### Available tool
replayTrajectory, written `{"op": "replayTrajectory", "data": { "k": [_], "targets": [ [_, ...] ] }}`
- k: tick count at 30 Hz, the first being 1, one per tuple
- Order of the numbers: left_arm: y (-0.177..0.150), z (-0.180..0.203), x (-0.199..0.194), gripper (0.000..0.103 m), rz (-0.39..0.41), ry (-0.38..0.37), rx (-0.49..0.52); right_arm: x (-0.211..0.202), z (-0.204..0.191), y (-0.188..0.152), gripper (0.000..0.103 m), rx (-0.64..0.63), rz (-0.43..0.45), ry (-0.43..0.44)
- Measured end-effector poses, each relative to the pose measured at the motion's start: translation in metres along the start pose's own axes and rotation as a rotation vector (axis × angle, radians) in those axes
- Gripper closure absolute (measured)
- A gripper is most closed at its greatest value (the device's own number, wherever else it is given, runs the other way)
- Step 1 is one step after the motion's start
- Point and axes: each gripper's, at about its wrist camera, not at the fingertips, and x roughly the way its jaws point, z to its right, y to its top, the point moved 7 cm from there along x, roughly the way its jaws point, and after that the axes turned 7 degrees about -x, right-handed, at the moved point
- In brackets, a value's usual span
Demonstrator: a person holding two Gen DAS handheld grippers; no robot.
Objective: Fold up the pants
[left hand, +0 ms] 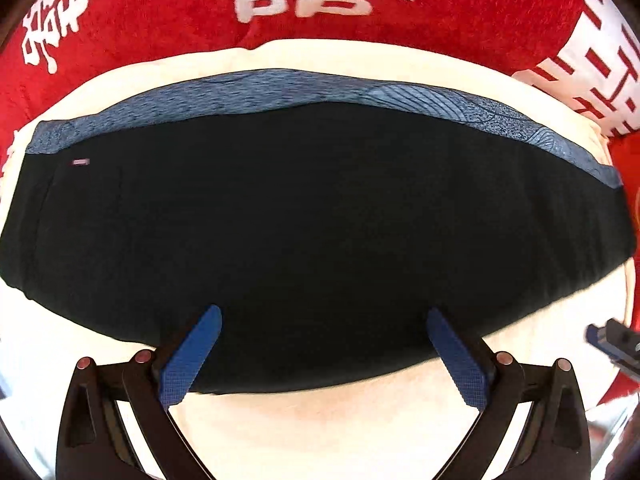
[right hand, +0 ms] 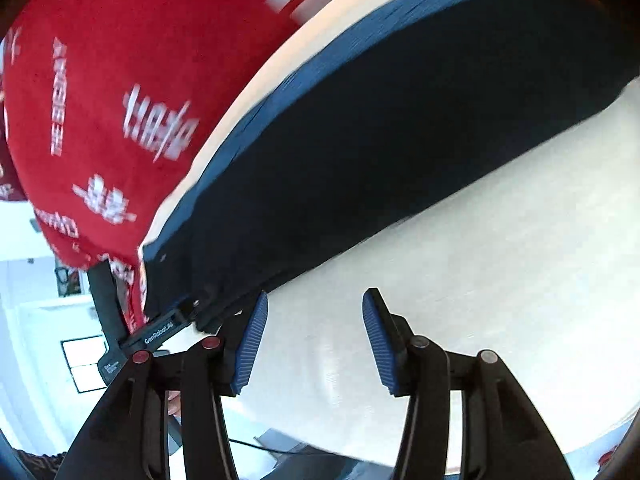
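The black pants [left hand: 312, 220] lie flat across a cream surface [left hand: 320, 432], with a blue patterned band [left hand: 400, 98] along their far edge. My left gripper [left hand: 324, 320] is open and empty, its blue fingertips just over the near edge of the pants. In the right wrist view the pants [right hand: 400, 128] run diagonally from lower left to upper right. My right gripper [right hand: 316, 308] is open and empty over the cream surface [right hand: 480, 280], just beside the pants' near edge. The left gripper's body [right hand: 160, 336] shows at the pants' lower-left end.
A red cloth with white characters [left hand: 320, 0] lies beyond the cream surface; it also shows in the right wrist view [right hand: 120, 100]. The right gripper's tip [left hand: 612, 336] shows at the right edge. A bright room lies beyond the table edge [right hand: 48, 340].
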Motion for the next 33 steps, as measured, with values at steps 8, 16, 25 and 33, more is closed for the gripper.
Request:
{"op": "replayTrajectory", "data": {
  "k": [8, 16, 25, 33],
  "targets": [
    [0.041, -0.139, -0.036, 0.000, 0.107, 0.048, -0.012, 0.096, -0.106, -0.049, 0.048, -0.034, -0.115, 0.098],
    [0.067, -0.249, -0.014, 0.000, 0.144, 0.212, -0.060, 0.166, -0.152, -0.068, 0.048, -0.106, -0.185, 0.140],
    [0.071, -0.281, 0.010, 0.000, 0.160, 0.063, -0.077, 0.204, -0.164, -0.049, 0.048, -0.047, -0.120, 0.249],
    [0.072, -0.306, 0.011, 0.000, 0.149, 0.028, -0.072, 0.184, -0.190, -0.042, 0.094, -0.126, -0.096, 0.236]
  ]
}}
